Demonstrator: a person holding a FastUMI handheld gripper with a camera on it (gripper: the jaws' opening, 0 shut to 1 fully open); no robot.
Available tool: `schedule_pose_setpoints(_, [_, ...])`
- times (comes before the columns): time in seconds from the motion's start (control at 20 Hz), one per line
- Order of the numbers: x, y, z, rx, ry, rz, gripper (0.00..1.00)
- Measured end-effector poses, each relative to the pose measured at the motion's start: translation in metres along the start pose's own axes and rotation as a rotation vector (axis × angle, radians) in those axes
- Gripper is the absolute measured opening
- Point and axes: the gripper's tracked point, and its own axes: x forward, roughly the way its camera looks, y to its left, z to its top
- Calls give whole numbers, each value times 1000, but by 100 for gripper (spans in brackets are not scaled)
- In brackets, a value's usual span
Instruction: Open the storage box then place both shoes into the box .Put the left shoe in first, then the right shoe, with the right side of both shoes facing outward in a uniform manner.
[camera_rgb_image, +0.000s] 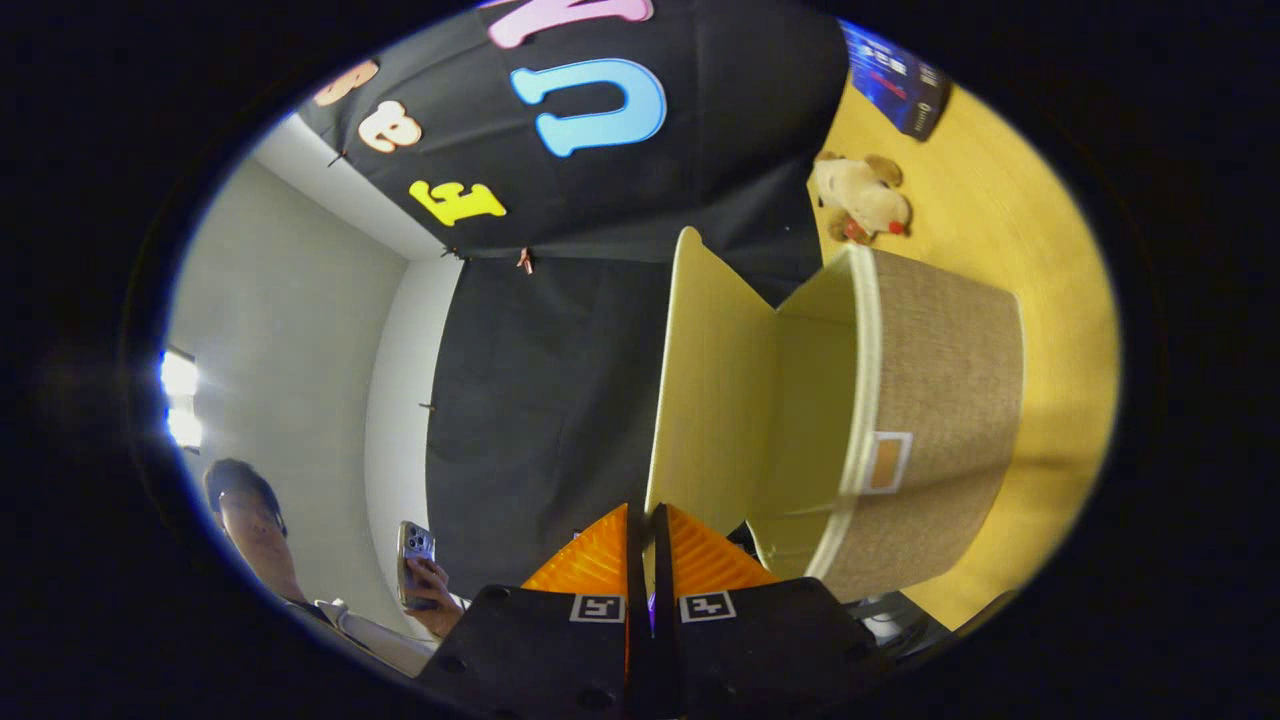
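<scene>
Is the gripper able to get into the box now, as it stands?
Probably not yet: the fingers are pinched on the lid, holding it up. The box mouth looks open.

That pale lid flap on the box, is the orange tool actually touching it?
Touching. In the gripper view the tool has its two orange fingers closed together on the bottom edge of the lid flap, with no gap; the storage box stands open.

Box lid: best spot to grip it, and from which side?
Grip the lid at its free edge, coming edge-on. It is a thin flat panel swung away from the storage box, so both faces are free. The gripper looks pinched on that edge already, orange fingers nearly together.
</scene>
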Motion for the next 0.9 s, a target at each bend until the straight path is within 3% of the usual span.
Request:
schedule_pose_setpoints(0.6, [125, 49, 1, -233, 17, -129, 7])
schedule_pose_setpoints(0.9, [188, 39, -9, -249, 26, -221, 7])
